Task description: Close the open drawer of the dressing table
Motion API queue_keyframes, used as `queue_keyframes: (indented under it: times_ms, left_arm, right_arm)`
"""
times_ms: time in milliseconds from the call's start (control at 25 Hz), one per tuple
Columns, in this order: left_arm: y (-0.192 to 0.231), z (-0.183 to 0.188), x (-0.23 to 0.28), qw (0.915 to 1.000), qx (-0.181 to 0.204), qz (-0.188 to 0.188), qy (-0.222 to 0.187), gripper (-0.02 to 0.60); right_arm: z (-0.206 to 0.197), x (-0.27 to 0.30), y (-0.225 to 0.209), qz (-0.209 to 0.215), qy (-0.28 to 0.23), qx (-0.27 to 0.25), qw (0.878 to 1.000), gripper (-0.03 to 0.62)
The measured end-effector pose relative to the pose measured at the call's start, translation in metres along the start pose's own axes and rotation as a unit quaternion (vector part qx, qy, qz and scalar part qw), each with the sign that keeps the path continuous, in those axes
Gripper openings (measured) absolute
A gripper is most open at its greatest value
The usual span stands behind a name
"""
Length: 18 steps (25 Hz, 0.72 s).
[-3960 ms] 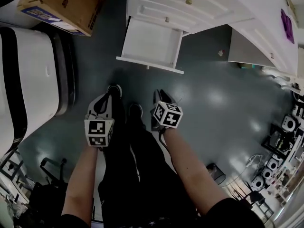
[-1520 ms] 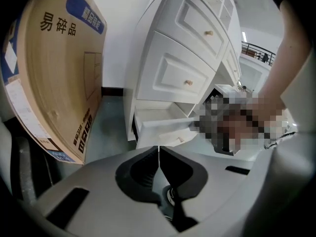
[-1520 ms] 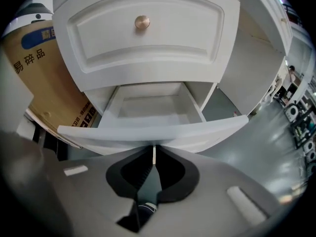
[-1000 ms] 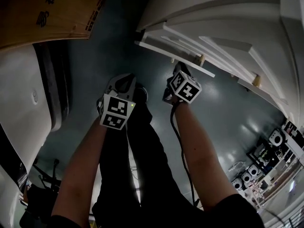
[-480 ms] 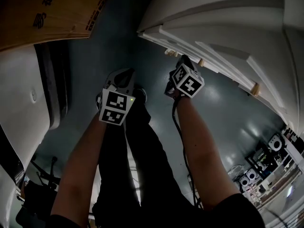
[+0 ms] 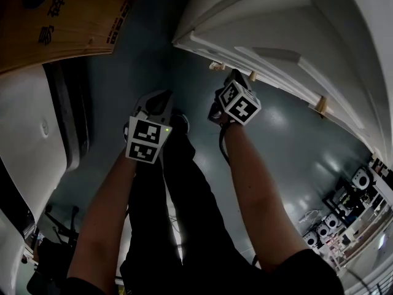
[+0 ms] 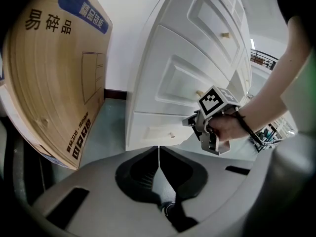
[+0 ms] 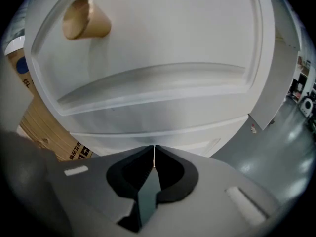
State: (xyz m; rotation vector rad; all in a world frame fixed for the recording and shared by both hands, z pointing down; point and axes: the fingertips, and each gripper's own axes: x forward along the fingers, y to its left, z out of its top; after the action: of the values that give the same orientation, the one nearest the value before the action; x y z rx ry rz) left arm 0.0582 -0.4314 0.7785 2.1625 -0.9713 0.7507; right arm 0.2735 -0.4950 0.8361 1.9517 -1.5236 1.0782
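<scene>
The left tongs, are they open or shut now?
Shut: in the left gripper view the left tongs have their jaws pressed together, with nothing between them.

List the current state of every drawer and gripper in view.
bottom drawer, pushed in, front about flush with the drawer above it.
middle drawer, shut.
top drawer, shut.
right gripper, jaws together after just closing further, nothing between them; tips close to the bottom drawer's front, contact unclear.
left gripper, jaws together, empty, held clear of the drawers.
</scene>
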Motion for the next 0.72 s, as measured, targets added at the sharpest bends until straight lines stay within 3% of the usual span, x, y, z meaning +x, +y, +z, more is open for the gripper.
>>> queue_keyframes:
  times_ms: [360,560,720]
  left_arm:
    - [-0.020,0.039,-0.066,0.9995,0.032,-0.007,0.001,0.015]
    - [-0.035,0.083,-0.138,0.9978,0.057,-0.017,-0.029,0.015]
    - [-0.015,0.130,-0.163,0.9960,0.058,-0.026,-0.064,0.015]
  right_arm:
    - [-0.004,-0.099,0.005,0.003,0.011,0.054,0.998,0.012]
    - [-0.003,-0.186,0.018,0.004,0.029,0.032,0.999,0.012]
    - [0.027,-0.222,0.042,0.000,0.000,0.040,0.999,0.012]
